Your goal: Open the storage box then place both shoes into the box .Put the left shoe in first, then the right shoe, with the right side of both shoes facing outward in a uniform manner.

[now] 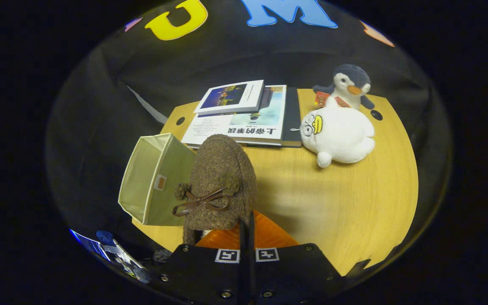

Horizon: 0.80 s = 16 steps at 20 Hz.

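Shoe, brown fuzzy fabric slipper with a thin brown bow (pixel 220 180): held aloft at its heel end by the gripper (pixel 246 231), whose orange fingers (pixel 269 233) are drawn narrow together on its rear edge; toe points away.

Storage box, pale green fabric, open-topped (pixel 151 178): stands just left of the shoe at the edge of the round wooden table (pixel 354 203); lid already open, interior appears empty.

Books, stacked (pixel 244 114): beyond the shoe. White plush duck (pixel 339 133) and grey penguin toy (pixel 352 87): right of the shoe, well apart.

Handling note: carry the shoe left over the opening, orient its right side outward, lower gently before release.
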{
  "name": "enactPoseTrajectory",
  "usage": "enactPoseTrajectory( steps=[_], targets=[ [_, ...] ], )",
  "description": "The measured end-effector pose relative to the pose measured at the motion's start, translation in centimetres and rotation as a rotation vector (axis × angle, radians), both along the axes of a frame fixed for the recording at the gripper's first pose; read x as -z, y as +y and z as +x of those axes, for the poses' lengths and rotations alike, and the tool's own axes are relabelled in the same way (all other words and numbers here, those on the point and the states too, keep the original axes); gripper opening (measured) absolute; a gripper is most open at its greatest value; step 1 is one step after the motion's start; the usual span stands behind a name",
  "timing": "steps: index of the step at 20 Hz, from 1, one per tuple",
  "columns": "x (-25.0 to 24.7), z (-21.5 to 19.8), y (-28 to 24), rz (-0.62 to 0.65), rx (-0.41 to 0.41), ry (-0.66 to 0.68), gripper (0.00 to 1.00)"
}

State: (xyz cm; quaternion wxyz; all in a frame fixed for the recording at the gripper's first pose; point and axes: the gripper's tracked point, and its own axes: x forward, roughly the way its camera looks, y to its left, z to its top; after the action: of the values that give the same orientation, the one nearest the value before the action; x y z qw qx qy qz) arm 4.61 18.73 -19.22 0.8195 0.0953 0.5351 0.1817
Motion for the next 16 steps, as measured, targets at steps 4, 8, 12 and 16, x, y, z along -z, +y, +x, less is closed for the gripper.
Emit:
enactPoseTrajectory(
  steps=[4, 8, 12, 16],
  targets=[
    [-1.9, 0.5, 4.8, 0.050, -0.048, 0.009, 0.00],
    [-3.0, 1.2, 9.2, 0.061, -0.110, 0.001, 0.00],
    [-3.5, 1.4, 13.4, 0.067, -0.171, 0.005, 0.00],
    [-3.9, 2.1, 17.0, 0.073, -0.210, 0.000, 0.00]
  ],
)
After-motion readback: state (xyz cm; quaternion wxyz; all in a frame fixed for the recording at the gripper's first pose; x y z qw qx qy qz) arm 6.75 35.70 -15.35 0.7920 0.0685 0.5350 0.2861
